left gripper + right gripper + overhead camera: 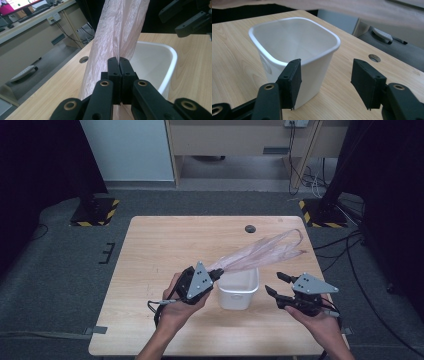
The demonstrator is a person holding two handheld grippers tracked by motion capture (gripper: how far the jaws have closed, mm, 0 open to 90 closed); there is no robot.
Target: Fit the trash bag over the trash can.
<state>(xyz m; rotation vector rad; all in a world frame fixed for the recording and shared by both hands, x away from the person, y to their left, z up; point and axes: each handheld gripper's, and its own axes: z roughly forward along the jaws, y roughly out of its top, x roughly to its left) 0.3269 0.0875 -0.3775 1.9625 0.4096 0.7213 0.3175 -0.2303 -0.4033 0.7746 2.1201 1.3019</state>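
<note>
A thin pink plastic bag (262, 251) stretches from my left gripper (218, 274) up and to the right over the table, its handles at the far right. The left gripper (119, 61) is shut on the bag's (112, 35) lower end, just left of a white bin (238, 289). The bin (155, 60) stands upright and empty. My right gripper (276, 284) is open to the right of the bin, a short gap away. In the right gripper view its jaws (325, 75) stand apart with nothing between them, and the bin (294, 47) is just ahead on the left.
The wooden table (165, 250) has a round cable hole (250, 228) near its far edge. Dark floor with cables surrounds it. Black-and-yellow stand bases (95, 211) sit beyond the far corners. A wooden desk (240, 140) stands farther back.
</note>
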